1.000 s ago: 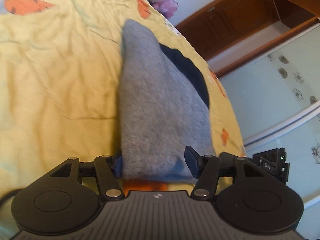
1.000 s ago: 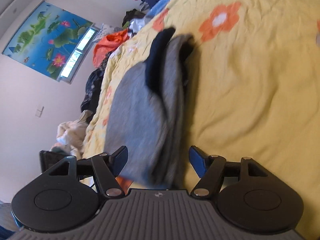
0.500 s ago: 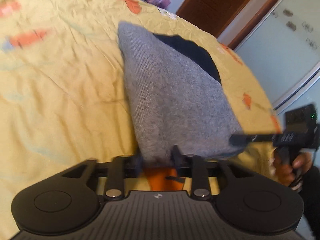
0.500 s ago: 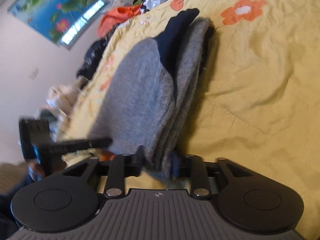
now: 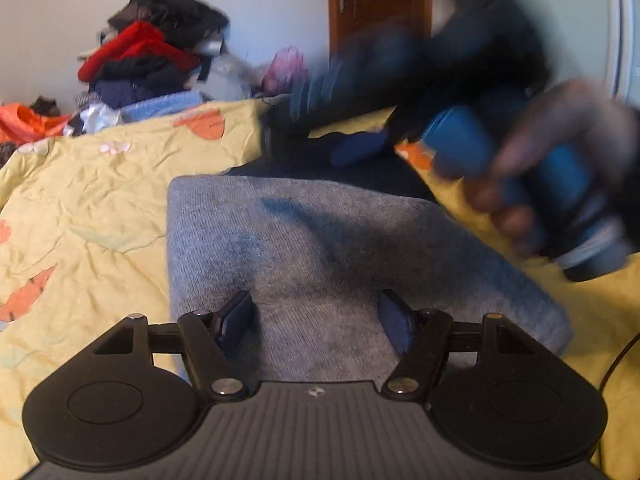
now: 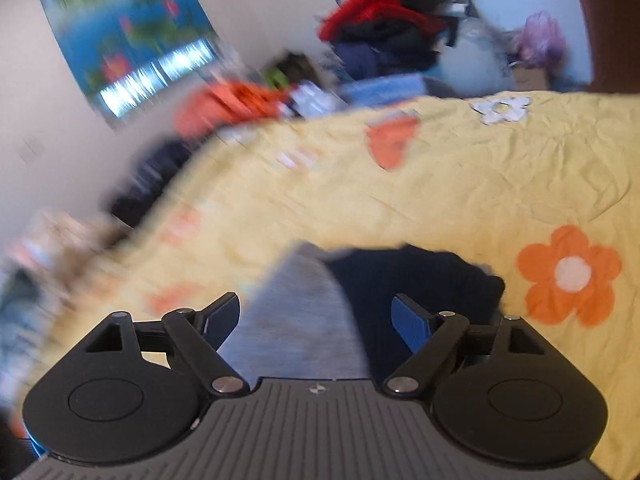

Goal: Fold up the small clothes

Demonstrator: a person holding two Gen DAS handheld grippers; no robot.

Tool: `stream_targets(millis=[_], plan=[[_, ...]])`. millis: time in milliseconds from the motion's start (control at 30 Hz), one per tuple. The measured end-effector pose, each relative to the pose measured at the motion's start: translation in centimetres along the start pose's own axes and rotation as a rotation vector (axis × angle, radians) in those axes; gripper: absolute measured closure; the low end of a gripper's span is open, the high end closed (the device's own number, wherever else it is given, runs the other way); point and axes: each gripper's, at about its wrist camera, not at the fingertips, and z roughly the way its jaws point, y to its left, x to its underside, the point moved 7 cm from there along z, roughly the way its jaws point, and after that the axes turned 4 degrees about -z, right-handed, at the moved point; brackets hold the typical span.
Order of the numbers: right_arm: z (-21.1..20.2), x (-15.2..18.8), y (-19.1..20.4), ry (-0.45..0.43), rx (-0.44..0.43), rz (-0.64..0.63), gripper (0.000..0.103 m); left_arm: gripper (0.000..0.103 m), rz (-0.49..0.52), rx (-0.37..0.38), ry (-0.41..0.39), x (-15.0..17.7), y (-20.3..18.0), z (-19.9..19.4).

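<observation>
A folded grey knit garment [image 5: 320, 248] with a dark navy part lies flat on the yellow flowered bedspread [image 5: 88, 216]. My left gripper [image 5: 318, 322] is open, its fingers spread just above the garment's near edge, holding nothing. My right gripper [image 6: 314, 320] is open over the garment's grey [image 6: 296, 320] and navy [image 6: 404, 276] end. In the left wrist view the right gripper and the hand holding it [image 5: 532, 168] appear blurred at the upper right, above the garment's far side.
A heap of red, black and blue clothes [image 5: 152, 56] sits at the far end of the bed, with orange cloth [image 5: 24, 124] to its left. A brown door [image 5: 380, 4] stands behind. A blue poster [image 6: 128, 36] hangs on the wall.
Both grippers were shut on the garment's edge half a second ago; both have opened and let it go. The garment now lies flat. Both views have swung up toward the far wall.
</observation>
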Motion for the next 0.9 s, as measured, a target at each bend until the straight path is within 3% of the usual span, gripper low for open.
stream_targets(millis=[67,133,267,300,367,467,567,633,700,767,800,900], plan=[[2.3,2.1,-1.8,0.054,0.119,-0.084,0.027,0.034,0.008,0.016,-0.01,0.7,0.0,-0.2],[1.8,3.3,-2.3,-0.04,0.086,-0.117,0.028,0.033,0.017,0.024,-0.026,1.3,-0.2,-0.2],[1.5,2.7,-2.3,0.006,0.085,-0.091,0.028,0.033,-0.001,0.051,-0.05,1.5,0.2,0.0],[1.2,2.1,-2.4,0.016,0.088,-0.051,0.033,0.032,-0.001,0.053,-0.052,1.5,0.2,-0.1],[-0.6,0.6,-2.4,-0.034,0.099,0.049,0.032,0.028,-0.009,0.064,-0.054,1.7,0.0,-0.3],[-2.1,-2.0,1.6,-0.119,-0.057,0.027,0.032,0.019,0.003,0.08,-0.046,1.5,-0.5,-0.1],[0.2,-2.0,6.7,0.017,-0.232,-0.023,0.028,0.016,0.021,0.079,-0.04,1.4,-0.6,0.0],[3.2,-0.9,8.1,0.166,-0.355,0.071,0.028,0.016,0.011,0.084,-0.042,1.4,-0.5,0.0],[5.8,0.2,7.7,0.221,-0.321,0.115,0.032,0.016,0.005,0.084,-0.046,1.5,-0.4,-0.1],[7.6,0.6,6.3,0.193,-0.29,0.122,0.05,0.016,0.004,0.083,-0.046,1.5,-0.4,-0.2],[8.0,0.6,5.4,0.195,-0.299,0.198,0.059,0.016,0.001,0.086,-0.046,1.5,-0.4,-0.2],[7.8,-0.2,3.7,0.255,-0.35,0.323,0.058,0.016,-0.012,0.101,-0.049,1.5,-0.2,-0.3]])
